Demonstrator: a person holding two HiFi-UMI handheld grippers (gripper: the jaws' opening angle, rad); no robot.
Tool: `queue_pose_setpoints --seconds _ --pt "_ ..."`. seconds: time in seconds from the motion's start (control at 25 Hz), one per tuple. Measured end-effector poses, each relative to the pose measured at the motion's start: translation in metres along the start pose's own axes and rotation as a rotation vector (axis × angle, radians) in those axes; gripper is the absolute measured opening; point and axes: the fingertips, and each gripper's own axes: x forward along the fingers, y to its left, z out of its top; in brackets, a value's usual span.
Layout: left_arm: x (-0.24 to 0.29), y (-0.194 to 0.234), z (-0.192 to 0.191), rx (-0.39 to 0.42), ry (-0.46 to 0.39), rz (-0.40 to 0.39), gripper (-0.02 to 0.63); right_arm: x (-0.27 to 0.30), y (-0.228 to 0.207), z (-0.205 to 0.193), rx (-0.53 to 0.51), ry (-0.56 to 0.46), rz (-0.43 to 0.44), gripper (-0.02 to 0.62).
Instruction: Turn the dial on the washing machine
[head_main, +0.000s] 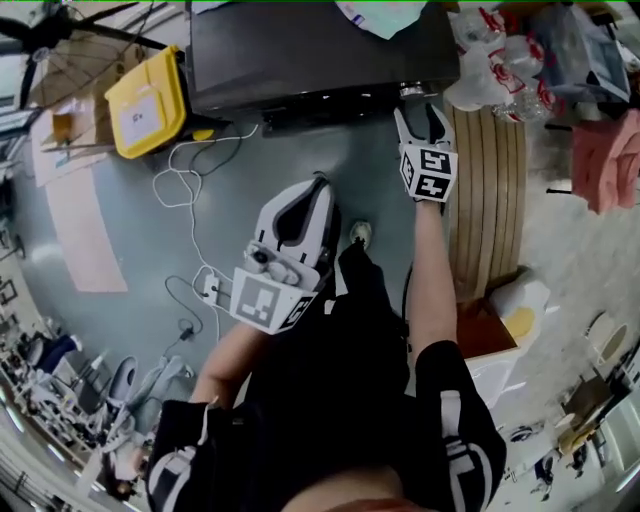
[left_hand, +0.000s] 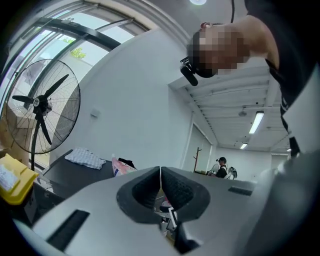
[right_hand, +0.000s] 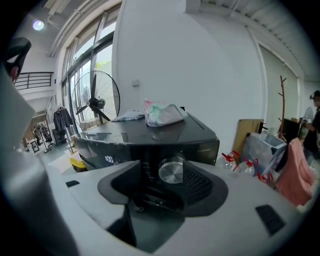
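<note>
Straddling the dial at the right end of the washing machine's front panel, the right tongs stand spread, the dial nearer their right jaw; the left tongs, pressed together, hang well back.

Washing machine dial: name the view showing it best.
The right gripper view: the dial faces the camera between the open right tongs. The head view shows the dial as a tiny glint; the left gripper view misses it.
</note>
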Motion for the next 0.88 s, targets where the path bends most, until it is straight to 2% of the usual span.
queue_pose_setpoints --seconds 0.28,0.64,0.76,0.88 --pt "0.024 0.057 -0.046 -0.048 0.024 0.008 0.028 0.08 -0.011 -0.039 -0.03 0.057 -0.046 0.309" --pt "0.03 0.074 -0.064 -0.074 0.048 0.02 0.028 0.101 -0.019 -0.041 -0.049 0.046 -0.069 0.314" --pt "0.029 0.075 -0.069 -0.08 0.059 0.018 0.028 0.101 -0.02 -0.043 0.023 0.046 -0.045 0.313" --pt "0.029 0.075 -0.071 -0.087 0.058 0.013 0.028 0.102 -0.021 -0.045 0.217 0.051 0.027 0.306"
